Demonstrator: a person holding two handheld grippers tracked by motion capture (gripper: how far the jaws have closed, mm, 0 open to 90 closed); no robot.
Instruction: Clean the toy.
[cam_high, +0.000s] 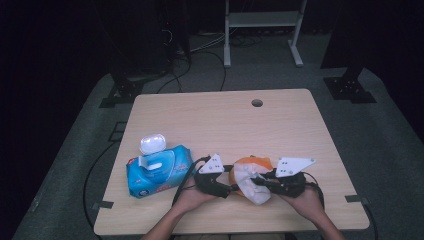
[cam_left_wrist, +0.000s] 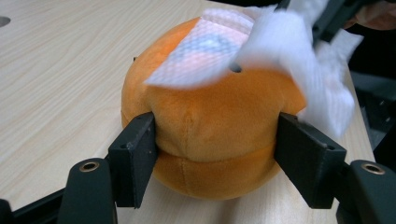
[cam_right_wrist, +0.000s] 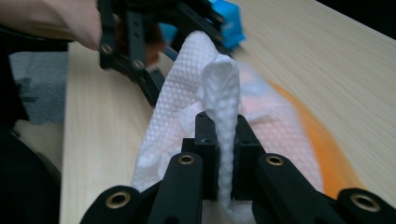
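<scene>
Orange plush ball (cam_left_wrist: 210, 135): soft, round, seamed around its lower half; sits on the wooden table (cam_high: 210, 120) near my edge, between my two grippers. Left gripper (cam_left_wrist: 217, 156): jaws stand to either side of the ball at the seam, pads pressed into the plush, so I hold it steady there. Right gripper (cam_right_wrist: 219, 154): jaws shut tight on a bunched fold of the white wet wipe (cam_right_wrist: 219, 88), the rest of the sheet draped over the ball's top and near flank. Blue wipe pack (cam_high: 157, 170): lid flipped up, well off to the left, not needed now. Small white case (cam_high: 152, 143): just behind the pack, idle. Step in hand, as I judge it: wiping the ball's surface. To do it well, I keep the left squeeze firm but not crushing, so the ball cannot roll; I drag the wipe in short strokes across the crown, sheet spread rather than wadded, and steer my right jaws clear of the left pads.
</scene>
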